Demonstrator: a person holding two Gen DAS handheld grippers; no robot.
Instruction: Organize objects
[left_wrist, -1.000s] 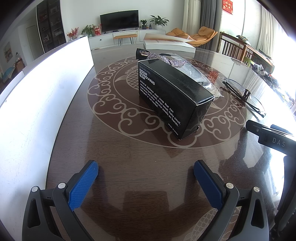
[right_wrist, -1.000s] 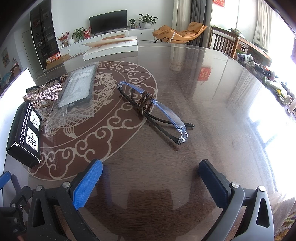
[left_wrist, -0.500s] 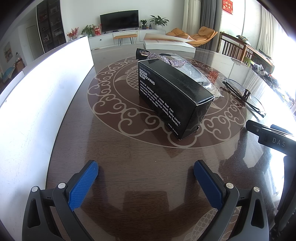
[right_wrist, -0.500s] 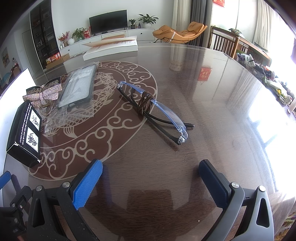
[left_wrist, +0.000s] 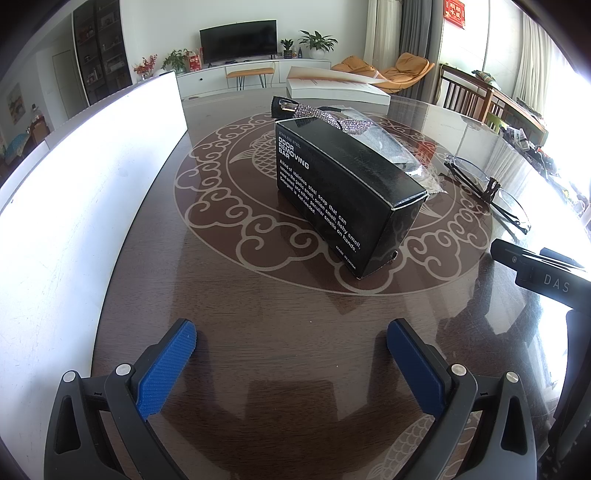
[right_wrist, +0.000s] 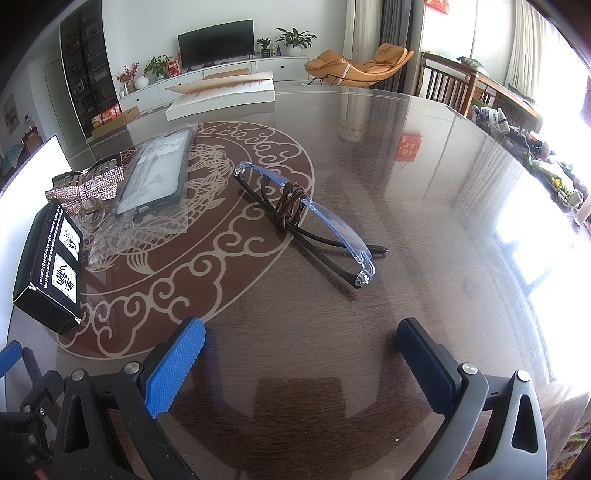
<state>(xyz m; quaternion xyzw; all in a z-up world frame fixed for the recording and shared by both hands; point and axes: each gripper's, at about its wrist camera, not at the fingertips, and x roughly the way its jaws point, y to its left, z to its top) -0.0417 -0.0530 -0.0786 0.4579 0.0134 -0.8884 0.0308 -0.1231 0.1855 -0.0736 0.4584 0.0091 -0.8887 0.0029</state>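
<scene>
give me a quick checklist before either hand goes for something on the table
1. Left tongs open, nothing held: ok.
2. Right tongs open, nothing held: ok.
3. Black box straight ahead of the left tongs, path clear: ok.
4. Glasses ahead of the right tongs, folded, brown cord wrapped around the middle: ok.
5. Phone case in plastic wrap and rhinestone bow crowd the box's far end: not ok.
6. Where things should go: cannot tell.
</scene>
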